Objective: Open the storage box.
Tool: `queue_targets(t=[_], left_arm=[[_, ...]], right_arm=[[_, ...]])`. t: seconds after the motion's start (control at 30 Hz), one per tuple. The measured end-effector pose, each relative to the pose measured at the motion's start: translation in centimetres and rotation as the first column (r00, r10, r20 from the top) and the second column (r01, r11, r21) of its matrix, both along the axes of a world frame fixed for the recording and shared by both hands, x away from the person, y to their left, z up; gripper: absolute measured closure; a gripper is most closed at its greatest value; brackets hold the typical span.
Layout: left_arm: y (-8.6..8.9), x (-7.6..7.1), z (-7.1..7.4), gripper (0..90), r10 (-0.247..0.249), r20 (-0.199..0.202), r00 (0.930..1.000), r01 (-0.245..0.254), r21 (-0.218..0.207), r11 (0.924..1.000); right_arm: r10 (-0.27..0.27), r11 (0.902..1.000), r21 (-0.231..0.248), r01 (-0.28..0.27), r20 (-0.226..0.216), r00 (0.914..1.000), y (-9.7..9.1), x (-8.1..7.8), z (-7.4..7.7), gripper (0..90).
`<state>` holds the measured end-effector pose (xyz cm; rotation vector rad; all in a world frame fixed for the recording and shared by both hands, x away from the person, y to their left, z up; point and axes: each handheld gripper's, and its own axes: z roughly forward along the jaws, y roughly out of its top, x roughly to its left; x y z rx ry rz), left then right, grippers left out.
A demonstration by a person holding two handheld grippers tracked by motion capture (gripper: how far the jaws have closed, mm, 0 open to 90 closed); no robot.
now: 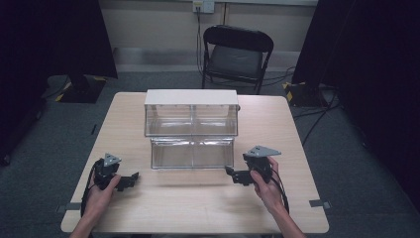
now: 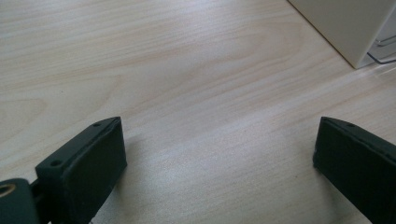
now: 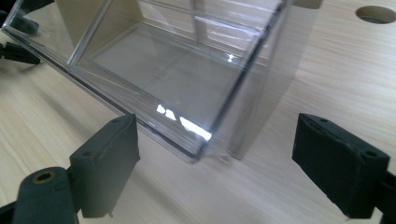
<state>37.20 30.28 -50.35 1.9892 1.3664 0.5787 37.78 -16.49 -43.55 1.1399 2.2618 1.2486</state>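
Note:
A two-tier clear plastic bin organiser with a white top and sides stands in the middle of the wooden table. My left gripper rests low over the table at the front left, open, with bare wood between its jaws. My right gripper sits at the front right, open, pointing at the lower bin's near right corner. In the right gripper view the clear bin looks empty. In the left gripper view the organiser's white side is at the top right.
A black folding chair stands behind the table. Black stands and cables lie on the grey carpet at both sides. A round hole is cut in the tabletop to the organiser's right. Bare wood lies in front of the organiser.

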Motion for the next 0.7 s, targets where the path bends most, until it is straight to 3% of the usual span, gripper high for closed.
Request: queue_targets(t=[0.2, 0.27, 0.4, 0.6, 0.7], left_arm=[[0.0, 0.0, 0.0, 1.9, 0.0, -0.001, 1.0, 0.0, 0.0, 1.0], [0.0, 0.0, 0.0, 1.9, 0.001, 0.0, 1.0, -0.001, -0.002, 1.0], [0.0, 0.0, 0.0, 1.9, -0.001, -0.002, 1.0, 0.001, -0.001, 1.0], [0.0, 0.0, 0.0, 2.0, 0.001, -0.001, 1.0, -0.001, -0.001, 1.0], [0.0, 0.0, 0.0, 1.9, 0.001, 0.0, 1.0, -0.001, -0.002, 1.0]], right_arm=[[0.025, 0.9997, 0.01, -0.024, -0.023, 0.9994, 1.6, 0.5, -1.3, 14.1], [0.042, 0.9987, -0.026, -0.043, -0.029, 0.9987, 2.0, 0.6, -1.7, 13.1], [0.039, 0.9992, -0.005, -0.039, -0.03, 0.9988, 1.9, 0.7, -1.9, 11.4], [0.012, 0.9992, -0.037, -0.012, -0.026, 0.9996, 2.1, 0.6, -2.5, 14.2], [0.0, 0.9996, -0.028, 0.0, -0.022, 0.9998, 2.0, 0.8, -2.6, 14.0]])
